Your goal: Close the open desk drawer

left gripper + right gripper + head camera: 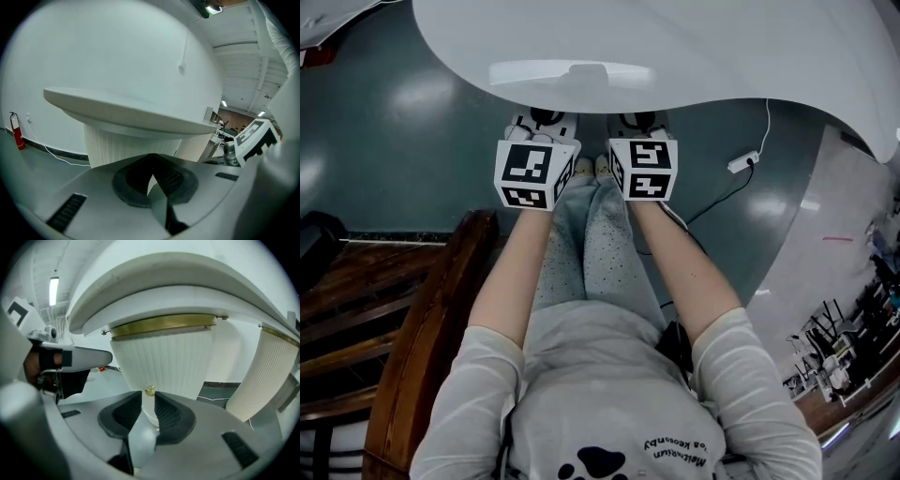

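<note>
Head view: my forearms reach out, with the left gripper and right gripper side by side at the desk edge. Bare floor lies on both sides.
Left gripper view: jaws pressed together and empty, parked under the desk overhang.
Right gripper view: jaws spread and pinching nothing. The brass knob on the ribbed drawer front sits just past the tips, probably lined up for a push.

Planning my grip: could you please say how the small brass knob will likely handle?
The small brass knob looks rigid metal, unlikely to flex. Its polished, rounded surface seems slippery. Being tiny, it may escape a loose grip.

desk white | pedestal ribbed white | knob gold | floor teal | extinguisher red
</note>
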`<action>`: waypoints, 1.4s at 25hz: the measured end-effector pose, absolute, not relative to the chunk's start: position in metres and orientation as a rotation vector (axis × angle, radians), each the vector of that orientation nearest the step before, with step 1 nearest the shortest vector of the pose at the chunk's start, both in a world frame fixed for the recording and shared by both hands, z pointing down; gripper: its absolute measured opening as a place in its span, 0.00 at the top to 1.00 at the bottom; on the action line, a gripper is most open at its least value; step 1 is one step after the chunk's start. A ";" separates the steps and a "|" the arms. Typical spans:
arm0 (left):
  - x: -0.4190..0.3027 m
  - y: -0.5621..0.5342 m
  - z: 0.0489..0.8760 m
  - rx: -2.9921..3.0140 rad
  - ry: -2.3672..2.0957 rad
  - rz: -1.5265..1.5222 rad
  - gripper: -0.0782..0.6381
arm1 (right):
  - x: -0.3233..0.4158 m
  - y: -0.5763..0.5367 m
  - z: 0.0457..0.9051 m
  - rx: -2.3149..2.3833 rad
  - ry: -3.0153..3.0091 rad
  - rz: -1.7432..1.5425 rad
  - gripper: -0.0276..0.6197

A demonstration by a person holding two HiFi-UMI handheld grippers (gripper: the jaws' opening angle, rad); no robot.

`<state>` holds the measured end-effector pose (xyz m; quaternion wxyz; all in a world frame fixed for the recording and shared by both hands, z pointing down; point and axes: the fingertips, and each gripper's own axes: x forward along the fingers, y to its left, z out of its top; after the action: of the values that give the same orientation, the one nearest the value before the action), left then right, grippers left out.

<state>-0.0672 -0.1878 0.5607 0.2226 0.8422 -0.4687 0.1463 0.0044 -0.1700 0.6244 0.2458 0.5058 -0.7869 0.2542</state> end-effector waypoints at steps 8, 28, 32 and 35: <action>-0.067 -0.172 0.546 2.340 -1.309 0.390 0.88 | 0.016 -0.153 0.602 1.436 -2.135 0.717 0.93; -0.059 -0.114 0.496 2.350 -1.306 0.361 0.88 | 0.021 -0.107 0.536 1.486 -2.184 0.634 0.93; -0.059 -0.112 0.472 2.362 -1.330 0.335 0.88 | 0.025 -0.103 0.512 1.498 -2.205 0.576 0.93; -0.060 -0.109 0.449 2.376 -1.345 0.299 0.88 | 0.024 -0.100 0.489 1.500 -2.228 0.510 0.93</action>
<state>-0.0598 -0.1091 0.4491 0.1962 0.8482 -0.4803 0.1069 0.0238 -0.0998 0.4886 0.2025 0.5374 -0.7980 0.1828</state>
